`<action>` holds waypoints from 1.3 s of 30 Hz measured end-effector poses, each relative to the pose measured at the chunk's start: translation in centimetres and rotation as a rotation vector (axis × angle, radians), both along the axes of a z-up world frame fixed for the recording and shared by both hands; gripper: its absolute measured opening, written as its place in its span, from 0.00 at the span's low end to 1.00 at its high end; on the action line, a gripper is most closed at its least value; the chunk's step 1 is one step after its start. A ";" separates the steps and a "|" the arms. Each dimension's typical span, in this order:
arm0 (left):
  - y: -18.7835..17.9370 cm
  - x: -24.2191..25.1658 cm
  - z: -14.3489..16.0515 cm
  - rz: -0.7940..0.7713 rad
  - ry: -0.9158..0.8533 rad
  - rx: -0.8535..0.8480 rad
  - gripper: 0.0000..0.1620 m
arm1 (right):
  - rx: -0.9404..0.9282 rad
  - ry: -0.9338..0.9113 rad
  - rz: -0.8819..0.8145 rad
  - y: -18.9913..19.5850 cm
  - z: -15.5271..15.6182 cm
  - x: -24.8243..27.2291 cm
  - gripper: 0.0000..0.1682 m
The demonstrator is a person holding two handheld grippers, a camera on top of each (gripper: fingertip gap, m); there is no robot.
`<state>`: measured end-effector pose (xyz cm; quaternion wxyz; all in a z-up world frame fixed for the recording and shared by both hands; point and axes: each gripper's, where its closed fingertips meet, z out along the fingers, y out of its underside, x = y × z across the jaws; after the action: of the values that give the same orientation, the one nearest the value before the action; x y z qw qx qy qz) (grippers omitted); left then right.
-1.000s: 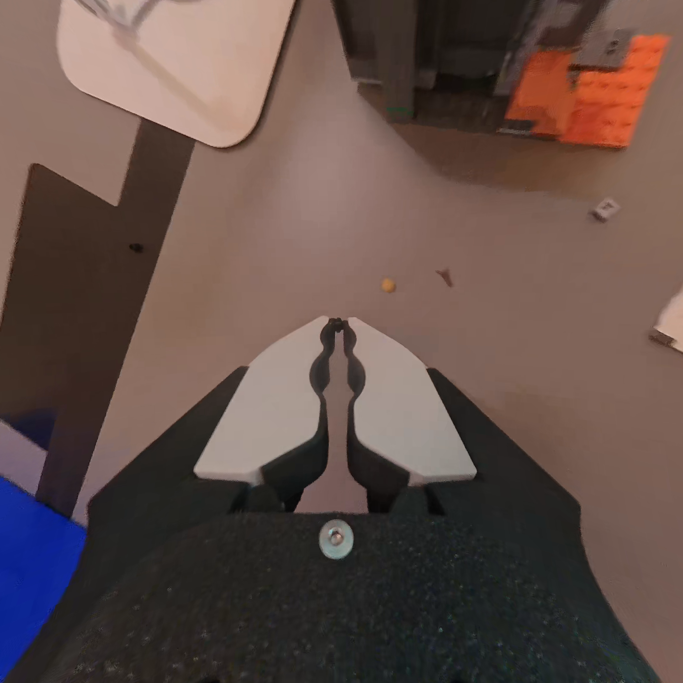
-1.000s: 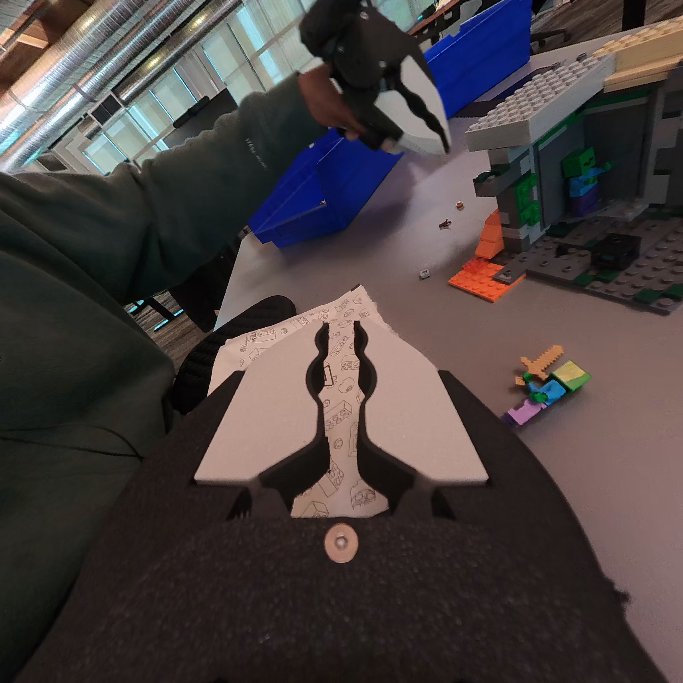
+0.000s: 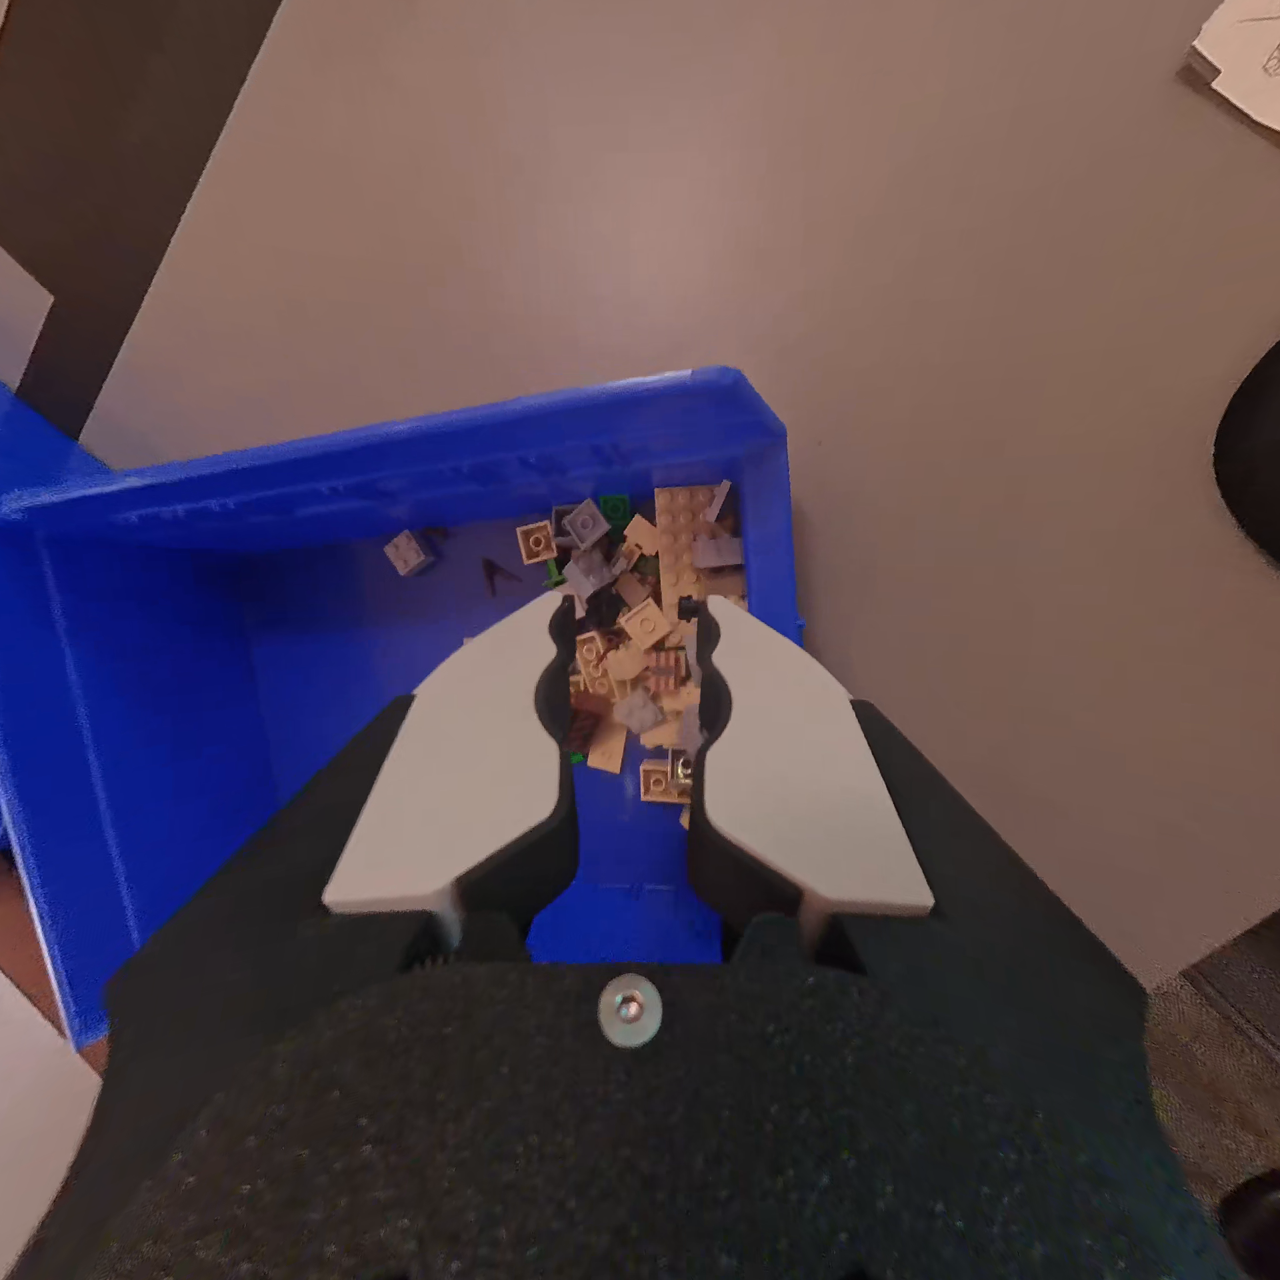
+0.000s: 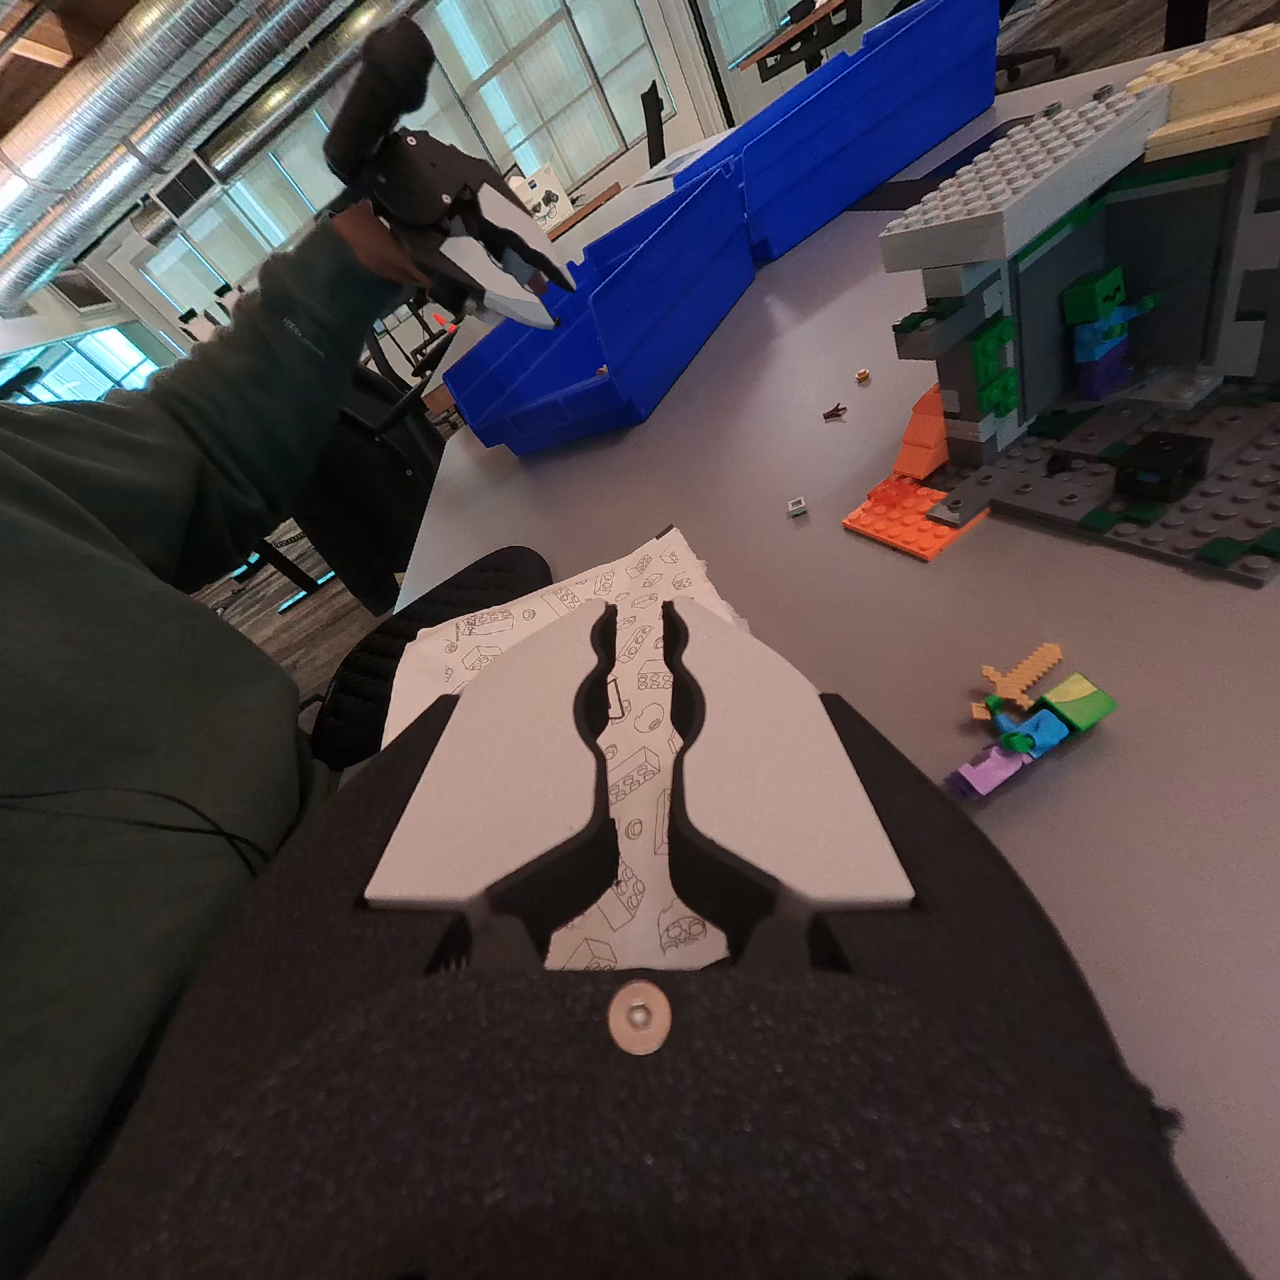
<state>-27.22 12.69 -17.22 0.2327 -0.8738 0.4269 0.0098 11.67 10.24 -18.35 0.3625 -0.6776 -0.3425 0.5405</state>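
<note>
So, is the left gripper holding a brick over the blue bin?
No, the left gripper is open above the blue bin, with nothing between its fingers; the loose bricks lie below in the bin.

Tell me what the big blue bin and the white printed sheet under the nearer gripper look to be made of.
The big blue bin looks like moulded hard plastic: uniform colour, a slight sheen, rounded rim and ribbed wall. The white printed sheet under the right gripper looks like thin matt paper, going by its ragged, torn-looking far edge, though coated film cannot be ruled out.

Blue bin (image 3: 429, 457) of bricks (image 3: 644, 623) on grey table (image 3: 692, 208).
</note>
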 end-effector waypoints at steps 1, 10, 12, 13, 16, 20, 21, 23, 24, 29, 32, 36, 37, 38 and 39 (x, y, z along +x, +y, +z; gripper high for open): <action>0.2 0.4 -0.4 -0.011 0.004 -0.004 0.22 | 0.001 -0.001 0.000 0.0 0.0 0.0 0.07; 3.0 3.3 -0.8 -0.078 0.037 0.064 0.32 | -0.003 -0.002 -0.002 0.0 -0.1 0.1 0.07; 3.0 3.2 -0.2 -0.092 0.044 0.068 0.27 | -0.004 0.000 -0.003 0.1 0.0 0.1 0.07; 3.2 3.0 0.3 -0.092 0.054 0.082 0.24 | -0.005 0.001 -0.004 0.1 -0.1 0.1 0.07; 4.5 3.4 2.4 -0.074 0.026 0.146 0.12 | -0.011 0.003 -0.003 0.2 -0.1 0.1 0.07; 8.4 5.5 5.3 -0.033 -0.032 0.266 0.00 | -0.012 0.002 0.001 0.1 -0.2 0.1 0.08; 9.4 6.4 5.6 -0.036 -0.041 0.279 0.00 | -0.011 0.002 0.001 0.1 -0.1 0.1 0.08; 11.8 7.9 5.7 -0.044 -0.037 0.290 0.00 | -0.012 0.004 0.001 0.1 -0.1 0.1 0.07; 13.1 8.7 5.5 -0.047 -0.028 0.292 0.00 | -0.013 0.005 0.001 0.1 -0.1 0.1 0.08; 20.8 11.9 2.6 -0.055 0.038 0.270 0.04 | -0.012 0.002 0.004 0.1 -0.1 0.0 0.08; 25.1 13.1 -0.6 -0.011 0.042 0.190 0.07 | -0.015 0.002 0.004 0.1 -0.2 0.0 0.08; 29.4 13.0 -4.5 0.123 0.032 0.097 0.11 | -0.025 0.012 0.002 0.3 -0.2 0.1 0.08; 30.1 12.9 -5.2 0.161 0.009 0.082 0.11 | -0.027 0.015 0.002 0.3 -0.1 0.2 0.08; 30.7 12.9 -5.8 0.204 -0.023 0.057 0.12 | -0.028 0.017 0.002 0.3 -0.1 0.2 0.08; 31.2 12.9 -6.4 0.244 -0.055 0.036 0.13 | -0.030 0.019 0.002 0.3 -0.1 0.2 0.08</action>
<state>-14.36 43.91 -23.58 0.2571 -0.9149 0.3105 0.0216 11.86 10.54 -18.42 0.3552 -0.6774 -0.3315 0.5523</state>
